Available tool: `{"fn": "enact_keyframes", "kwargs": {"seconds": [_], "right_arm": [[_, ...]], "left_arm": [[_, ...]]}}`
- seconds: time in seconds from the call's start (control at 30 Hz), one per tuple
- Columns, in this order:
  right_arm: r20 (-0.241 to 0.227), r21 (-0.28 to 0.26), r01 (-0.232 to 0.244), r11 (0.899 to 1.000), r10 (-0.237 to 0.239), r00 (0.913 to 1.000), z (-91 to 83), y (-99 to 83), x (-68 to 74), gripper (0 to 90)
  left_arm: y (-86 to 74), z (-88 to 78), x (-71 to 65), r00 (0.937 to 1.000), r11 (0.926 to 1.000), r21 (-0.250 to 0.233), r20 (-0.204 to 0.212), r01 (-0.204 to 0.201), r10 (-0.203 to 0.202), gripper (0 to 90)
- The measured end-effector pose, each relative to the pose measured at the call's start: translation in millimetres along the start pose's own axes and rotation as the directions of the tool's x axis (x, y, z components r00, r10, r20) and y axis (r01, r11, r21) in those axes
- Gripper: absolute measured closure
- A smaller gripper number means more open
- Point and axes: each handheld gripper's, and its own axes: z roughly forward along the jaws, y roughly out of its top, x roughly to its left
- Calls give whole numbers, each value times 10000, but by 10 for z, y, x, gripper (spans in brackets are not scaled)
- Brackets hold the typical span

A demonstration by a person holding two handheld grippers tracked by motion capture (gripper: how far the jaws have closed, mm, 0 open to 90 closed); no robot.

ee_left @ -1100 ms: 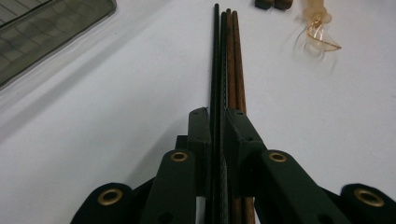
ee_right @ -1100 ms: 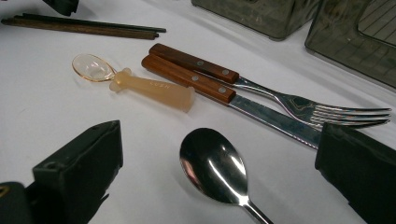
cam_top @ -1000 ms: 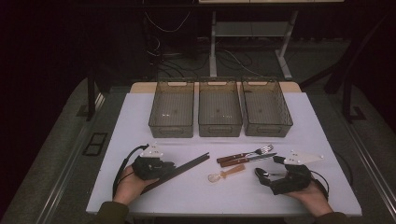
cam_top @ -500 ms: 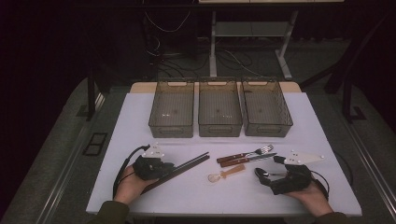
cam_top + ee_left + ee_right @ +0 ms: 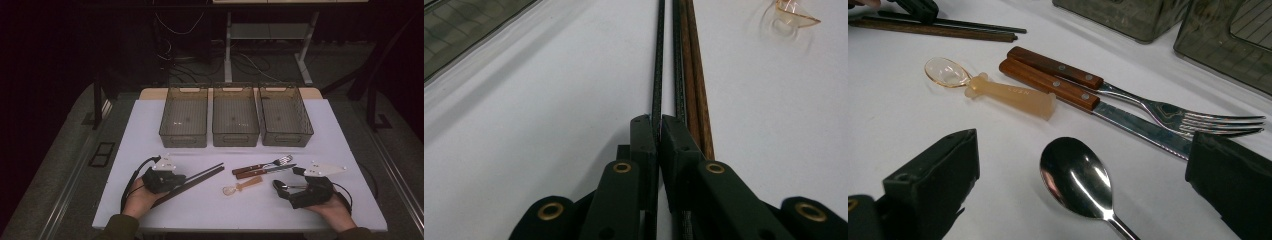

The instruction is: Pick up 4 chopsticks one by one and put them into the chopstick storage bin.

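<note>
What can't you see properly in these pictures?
- Dark chopstick: in the left gripper view the closed jaws, which have just been closing on it, cover its near end.
- Metal spoon: its handle is cut off by the bottom edge of the right gripper view.
- Three bins: high view, too small and dim to tell whether anything lies inside.
- Small lettering on the amber baby spoon: too blurred to read.

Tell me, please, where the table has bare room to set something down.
The white table is bare left of the three bins, and in the strip between the bins and the cutlery. The middle front is crowded: chopsticks, plastic spoon, fork, knife, metal spoon.
</note>
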Motion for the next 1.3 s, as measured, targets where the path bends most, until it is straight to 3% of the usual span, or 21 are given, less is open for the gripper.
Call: {"fn": "enact_keyframes", "kwargs": {"seconds": [0.53, 0.9, 1.3], "right_arm": [[-85, -90, -65, 9999, 64, 9999, -12, 0, -3, 11], [-107, -199, -178, 9996, 176, 9998, -31, 0, -13, 11], [-75, -173, -164, 9997, 162, 9998, -33, -1, -7, 11]], "left_arm": [[4, -4, 9, 9999, 10000, 1, 35, -96, 96, 859], [0, -62, 29, 9997, 9998, -84, 136, 190, -189, 860], [70, -130, 35, 9993, 9992, 128, 52, 372, -372, 861]]}}
